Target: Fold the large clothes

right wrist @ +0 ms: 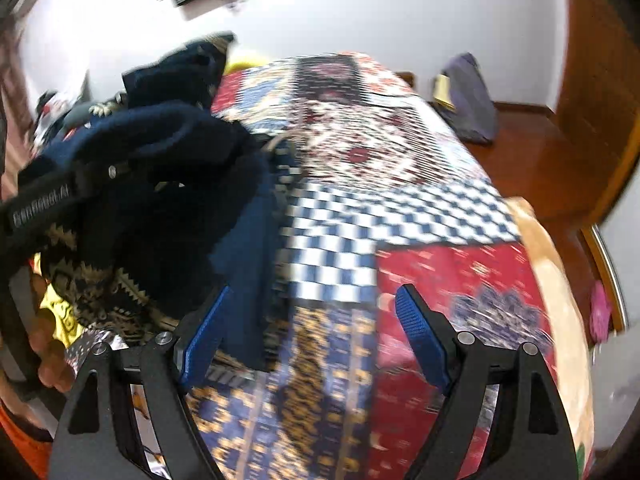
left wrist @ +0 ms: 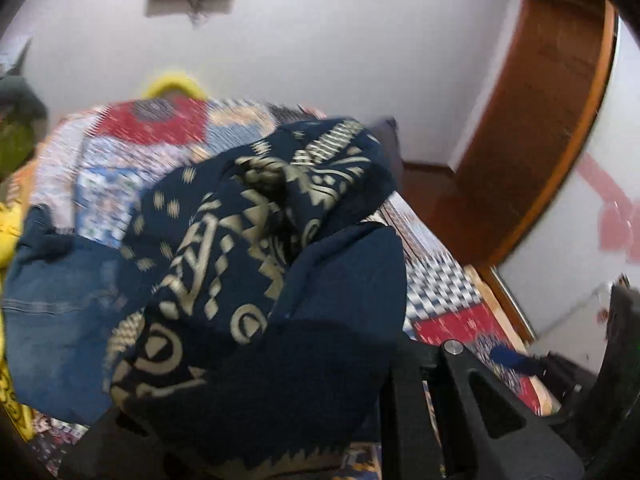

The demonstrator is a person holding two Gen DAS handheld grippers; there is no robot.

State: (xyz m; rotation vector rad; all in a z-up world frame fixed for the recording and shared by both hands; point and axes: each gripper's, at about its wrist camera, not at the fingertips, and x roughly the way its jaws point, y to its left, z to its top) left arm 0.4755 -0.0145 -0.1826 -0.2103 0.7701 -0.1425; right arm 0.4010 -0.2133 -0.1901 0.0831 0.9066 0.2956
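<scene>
Patchwork bedspread (right wrist: pixel 400 208) under navy patterned garment (left wrist: pixel 224 248), bunched, lifted by left gripper (right wrist: pixel 60 196), clamped on cloth. Right gripper (right wrist: pixel 312 340) spread wide, holding nothing. No fold visible yet; prob. early.

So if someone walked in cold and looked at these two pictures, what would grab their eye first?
Probably the dark navy garment with the cream geometric print, bunched up and filling the middle of the left wrist view. Under it the loud patchwork quilt of red blocks and blue-and-white checks covers the bed. In the right wrist view, the right gripper stands open over that quilt, its blue pads wide apart.
</scene>
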